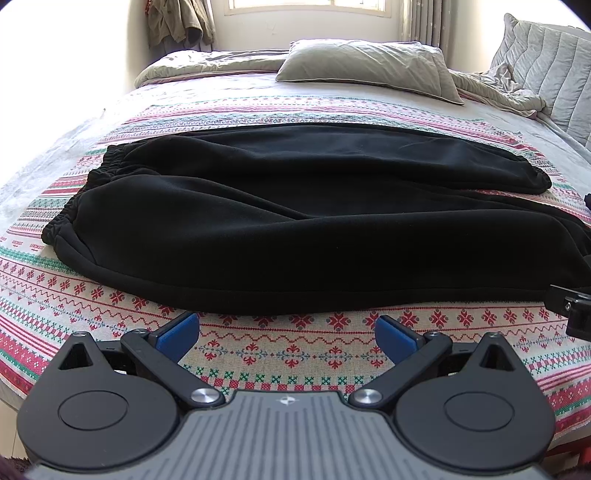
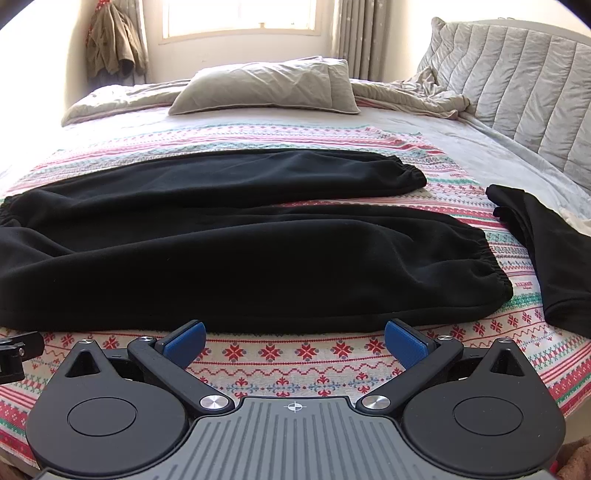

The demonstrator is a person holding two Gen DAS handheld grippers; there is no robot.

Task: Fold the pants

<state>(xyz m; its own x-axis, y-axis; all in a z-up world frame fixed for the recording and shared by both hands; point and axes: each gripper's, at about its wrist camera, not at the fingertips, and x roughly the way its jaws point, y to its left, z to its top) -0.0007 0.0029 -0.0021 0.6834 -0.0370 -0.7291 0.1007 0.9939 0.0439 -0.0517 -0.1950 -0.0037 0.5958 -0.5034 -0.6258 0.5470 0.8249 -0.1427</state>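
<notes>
Black pants (image 1: 295, 236) lie spread across a patterned blanket (image 1: 280, 354) on the bed, both legs running left to right — elastic cuffs at the right. The left gripper (image 1: 287, 334) and right gripper (image 2: 294, 341) sit just near of the pants' near edge, fingers wide apart, holding nothing. Another dark garment (image 2: 546, 251) lies right.

Bedroom interior. A bed (image 2: 461, 155) fills most of both views, covered by a red, green and white patterned blanket (image 2: 295, 354) over a pale sheet. A grey pillow (image 2: 266, 86) and rumpled grey duvet (image 2: 417, 94) lie at the far side. A quilted grey headboard (image 2: 517, 92) stands to the right. A bright window (image 2: 240, 16) admits strong daylight; a curtain (image 2: 354, 33) hangs beside it. An olive jacket (image 2: 114, 40) hangs at the left wall.
</notes>
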